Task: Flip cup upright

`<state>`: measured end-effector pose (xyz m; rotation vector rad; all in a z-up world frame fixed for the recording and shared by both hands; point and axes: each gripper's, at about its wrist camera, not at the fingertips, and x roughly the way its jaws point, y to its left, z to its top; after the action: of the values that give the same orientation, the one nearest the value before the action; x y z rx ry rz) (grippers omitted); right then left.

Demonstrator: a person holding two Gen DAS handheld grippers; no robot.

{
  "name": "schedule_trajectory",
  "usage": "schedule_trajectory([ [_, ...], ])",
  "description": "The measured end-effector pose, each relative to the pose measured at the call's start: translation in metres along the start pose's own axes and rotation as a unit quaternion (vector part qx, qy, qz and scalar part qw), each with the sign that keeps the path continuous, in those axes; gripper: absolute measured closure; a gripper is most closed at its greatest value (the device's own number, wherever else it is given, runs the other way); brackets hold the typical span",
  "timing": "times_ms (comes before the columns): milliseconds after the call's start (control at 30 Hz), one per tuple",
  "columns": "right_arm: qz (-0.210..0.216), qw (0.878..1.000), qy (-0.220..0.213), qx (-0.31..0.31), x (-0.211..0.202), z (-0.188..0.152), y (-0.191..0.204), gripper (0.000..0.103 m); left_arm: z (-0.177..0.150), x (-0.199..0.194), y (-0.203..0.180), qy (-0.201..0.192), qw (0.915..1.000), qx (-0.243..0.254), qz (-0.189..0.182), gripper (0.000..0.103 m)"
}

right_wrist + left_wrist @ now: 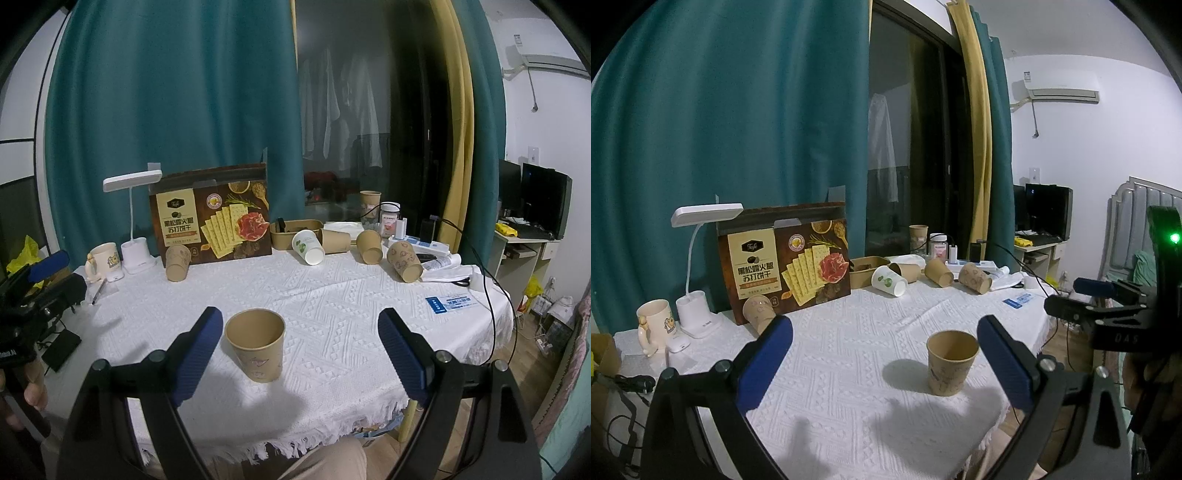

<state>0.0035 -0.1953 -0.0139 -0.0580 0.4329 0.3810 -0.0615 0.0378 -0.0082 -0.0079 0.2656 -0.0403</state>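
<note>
A brown paper cup [950,363] stands upright, mouth up, on the white tablecloth [849,350]; it also shows in the right wrist view [257,344]. My left gripper [884,349] is open and empty, with the cup just inside its right finger. My right gripper [300,341] is open and empty, with the cup near its left finger. Neither gripper touches the cup. The right gripper also shows at the right edge of the left wrist view, and the left gripper at the left edge of the right wrist view.
Several paper cups lie on their sides at the back [369,245], and one stands mouth down [177,263] by a cracker box [212,218]. A desk lamp [135,221], a mug [103,258], a brown tray [295,230] and a cable [476,258] crowd the back and right edge.
</note>
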Motion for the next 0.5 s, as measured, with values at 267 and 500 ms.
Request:
schedule_trajectory([
  [267,0.0,1.0,0.0,0.0,0.0,0.0002,-0.0003,0.019,0.0005,0.0005,-0.0003,0.001,1.0,0.0,0.0,0.003],
  [500,0.0,1.0,0.0,0.0,0.0,0.0003,-0.0002,0.019,0.0002,0.0008,-0.0006,0.0,1.0,0.0,0.0,0.003],
])
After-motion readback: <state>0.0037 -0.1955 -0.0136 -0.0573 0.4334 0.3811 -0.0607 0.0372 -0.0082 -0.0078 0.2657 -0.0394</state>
